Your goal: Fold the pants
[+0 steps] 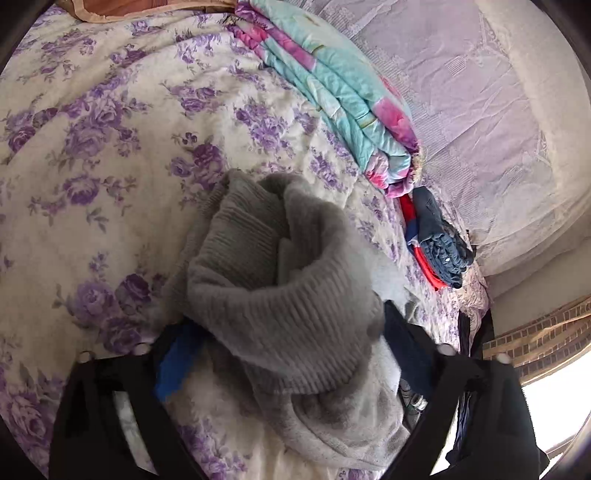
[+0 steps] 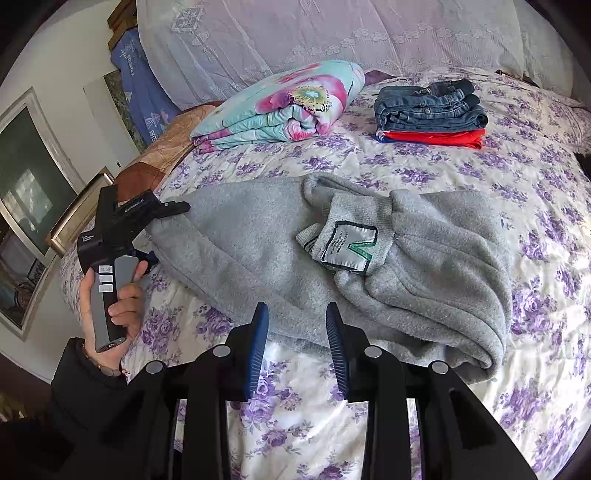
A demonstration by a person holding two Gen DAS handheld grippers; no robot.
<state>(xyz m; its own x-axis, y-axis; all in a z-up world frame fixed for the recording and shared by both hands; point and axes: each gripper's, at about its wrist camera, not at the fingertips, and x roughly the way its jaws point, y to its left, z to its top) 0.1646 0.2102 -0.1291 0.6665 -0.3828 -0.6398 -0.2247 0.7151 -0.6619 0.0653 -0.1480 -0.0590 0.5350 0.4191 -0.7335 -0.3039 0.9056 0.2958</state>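
Note:
Grey fleece pants [image 2: 258, 240] lie across the floral bedspread [image 2: 406, 173], partly folded, with the ribbed waistband and a white label [image 2: 343, 243] turned up in the middle. In the right wrist view my left gripper [image 2: 162, 218] is at the pants' left end, shut on the grey fabric. In the left wrist view [image 1: 280, 332] the ribbed cuff [image 1: 266, 288] bunches between its fingers. My right gripper [image 2: 297, 332] is open and empty, hovering just in front of the pants' near edge.
A folded turquoise and pink quilt [image 2: 280, 107] lies at the back of the bed. A stack of folded jeans on a red garment [image 2: 432, 110] sits to its right. Pillows under a lace cover [image 2: 332, 33] line the headboard. A framed picture [image 2: 33, 184] leans by the left wall.

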